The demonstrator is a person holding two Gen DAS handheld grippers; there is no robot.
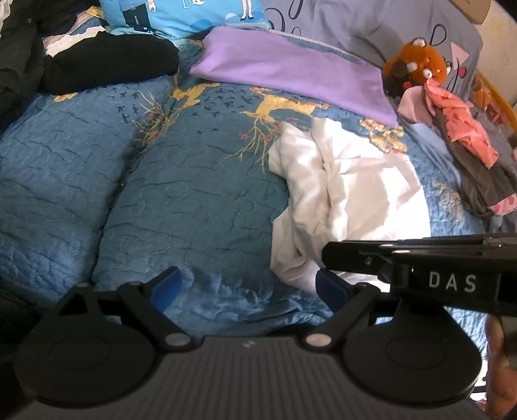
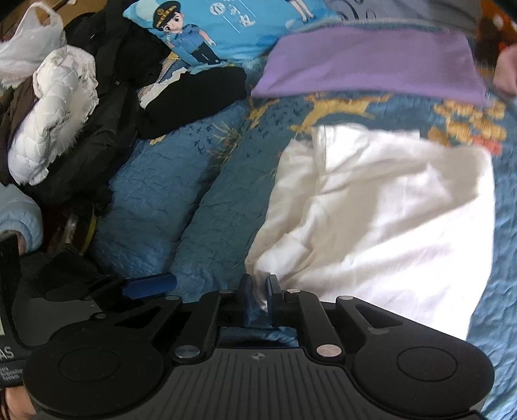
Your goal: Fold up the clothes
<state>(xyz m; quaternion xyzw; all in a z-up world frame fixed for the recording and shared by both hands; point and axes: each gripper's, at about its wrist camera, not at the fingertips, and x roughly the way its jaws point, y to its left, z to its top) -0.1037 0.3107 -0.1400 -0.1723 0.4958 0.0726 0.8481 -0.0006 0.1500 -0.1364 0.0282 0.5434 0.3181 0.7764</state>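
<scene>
A crumpled white garment lies on the blue quilted bedspread; it also fills the right wrist view. My left gripper is open and empty, low over the quilt, its right finger beside the garment's near edge. My right gripper is shut on the near left corner of the white garment; its body crosses the left wrist view. A folded purple garment lies further back, also in the right wrist view.
Black clothes and a white puffy jacket are piled at the left. A blue cartoon pillow lies at the back. A plush toy and pink and grey clothes lie at the right.
</scene>
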